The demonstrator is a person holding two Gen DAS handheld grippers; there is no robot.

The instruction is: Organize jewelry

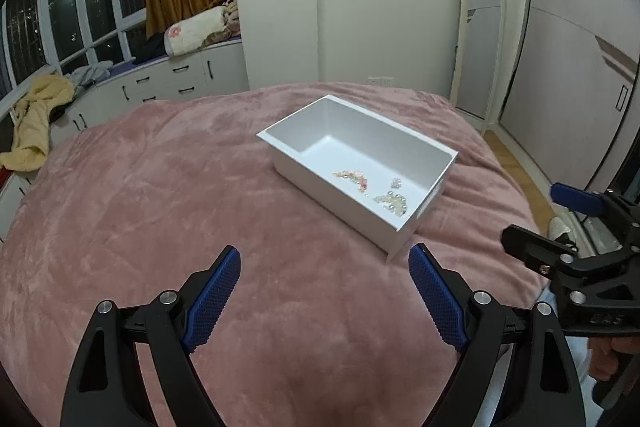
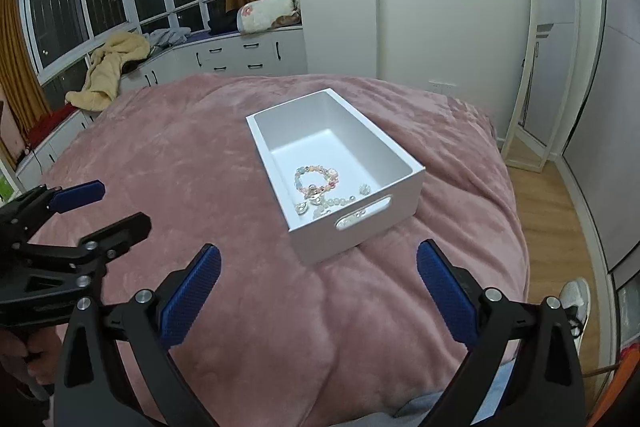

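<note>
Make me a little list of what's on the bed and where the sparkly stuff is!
surface: pink blanket on a bed
box: white box, open top, cut-out handle facing the camera
jewelry: beaded bracelet and loose beads inside the box, at its near end
left tool: open, holding nothing
right tool: open, holding nothing

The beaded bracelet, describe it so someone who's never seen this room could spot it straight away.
On the pink bedspread sits an open white box. The bracelet lies on its floor, toward the end with the handle cutout. It is a closed ring of pastel beads, unlike the loose clear pieces beside it.
</note>
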